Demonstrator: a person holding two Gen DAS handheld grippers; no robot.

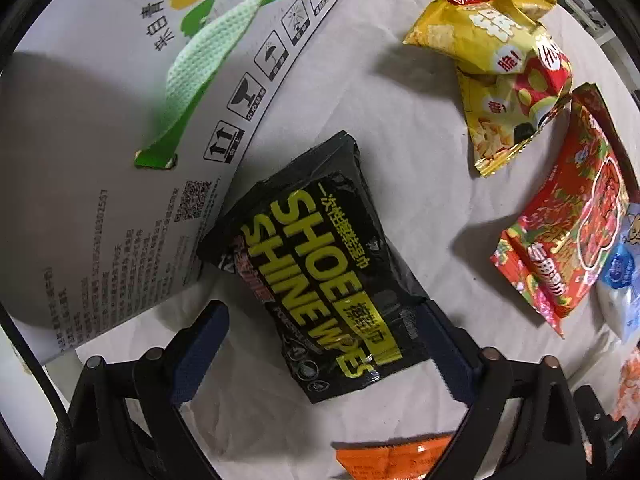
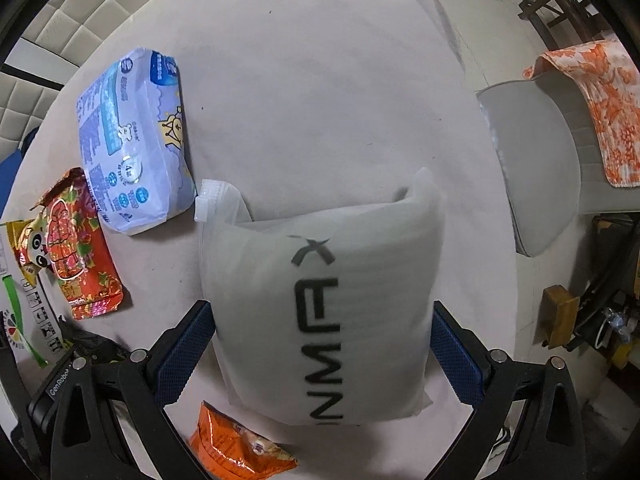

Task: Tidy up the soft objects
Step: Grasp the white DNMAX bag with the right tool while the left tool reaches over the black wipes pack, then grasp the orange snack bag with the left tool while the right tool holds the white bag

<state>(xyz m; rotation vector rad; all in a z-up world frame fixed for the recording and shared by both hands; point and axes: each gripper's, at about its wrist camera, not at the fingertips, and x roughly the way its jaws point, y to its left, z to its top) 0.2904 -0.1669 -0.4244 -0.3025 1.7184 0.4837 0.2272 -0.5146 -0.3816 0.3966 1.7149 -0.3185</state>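
Both hand-held grippers spread wide: left (image 1: 324, 344) straddles black wipes pack (image 1: 316, 264), right (image 2: 320, 344) white pouch (image 2: 320, 300).

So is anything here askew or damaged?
Nothing looks damaged or spilled. The wipes pack lies skewed, one corner against the box. The yellow snack bags are heaped on each other.

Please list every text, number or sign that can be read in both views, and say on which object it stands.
"SHOE SHINE WIPES": black wipes packet.
"6", handling pictograms: cardboard box; its small print is unreadable.
"GenRobot", partly cut off: left gripper.
Large letters, seemingly "INMA X": white pouch.
Snack bags, blue pack: Chinese print, too small.
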